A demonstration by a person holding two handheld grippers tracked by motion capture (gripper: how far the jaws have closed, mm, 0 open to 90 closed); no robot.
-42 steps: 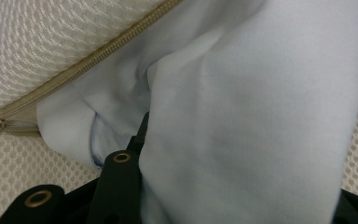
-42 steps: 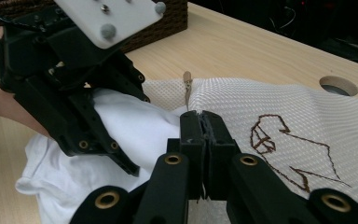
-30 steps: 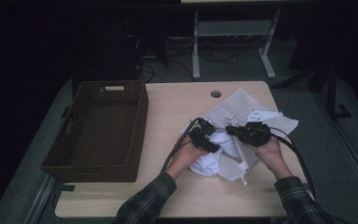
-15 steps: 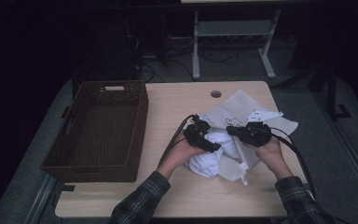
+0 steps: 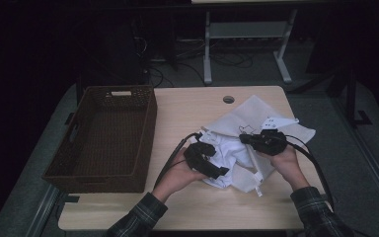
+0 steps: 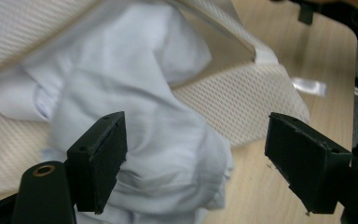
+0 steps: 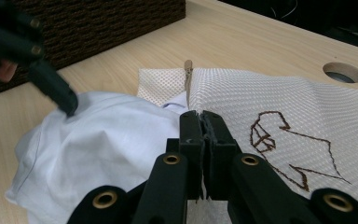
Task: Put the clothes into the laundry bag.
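Currently right hand-held gripper (image 7: 200, 122) clenched on white mesh fabric bag (image 7: 279, 107) edge; left hand-held gripper (image 6: 193, 158) released, jaws straddling crumpled white cloth garment (image 6: 135, 121) near counter (image 5: 187, 113) right edge.

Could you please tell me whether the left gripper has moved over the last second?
Yes. The left gripper has drawn back toward the table's near edge, away from the wicker basket's far rim, and sits lower on the white cloth.

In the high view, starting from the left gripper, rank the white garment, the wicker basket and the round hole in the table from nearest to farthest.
From the left gripper:
1. White garment, right at its jaws, spilling from the mesh bag.
2. Wicker basket, on the table's left side.
3. Round hole, near the far edge of the table.
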